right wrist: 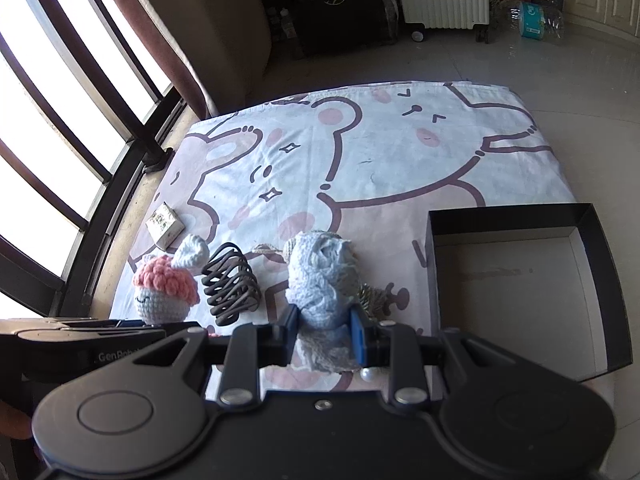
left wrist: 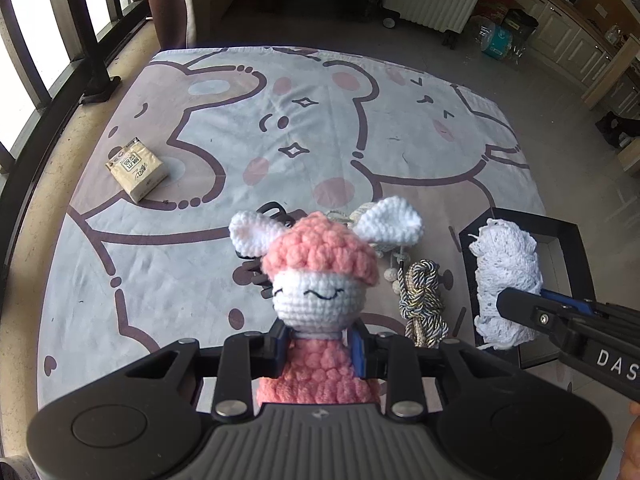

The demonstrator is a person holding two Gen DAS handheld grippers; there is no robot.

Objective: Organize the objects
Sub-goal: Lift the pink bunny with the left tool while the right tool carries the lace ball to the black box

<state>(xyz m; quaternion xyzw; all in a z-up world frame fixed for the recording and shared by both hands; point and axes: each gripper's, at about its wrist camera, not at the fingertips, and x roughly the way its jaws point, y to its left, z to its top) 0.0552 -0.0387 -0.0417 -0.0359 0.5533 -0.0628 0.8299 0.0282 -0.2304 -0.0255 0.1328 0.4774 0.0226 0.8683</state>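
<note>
The left gripper pinches a pink-and-white crocheted sheep doll with white ears at the neck, its head upright above the pads and its pink body below them. The right gripper squeezes a bundle of white crocheted lace between its blue-padded fingers.

The left wrist view alone shows a knotted grey-and-gold twisted cord lying on the cartoon-bear printed cloth just right of the doll, and a tan tissue packet well apart toward the window side. There the black open box is mostly hidden behind the lace, which hangs in front of its near edge.

The right wrist view alone shows the box interior: a pale floor inside black walls, with nothing in it that can be seen. It also gives a dark wavy-toothed hair claw clip whole, lying on the cloth between doll and lace; in the left view the doll covers it almost entirely.
</note>
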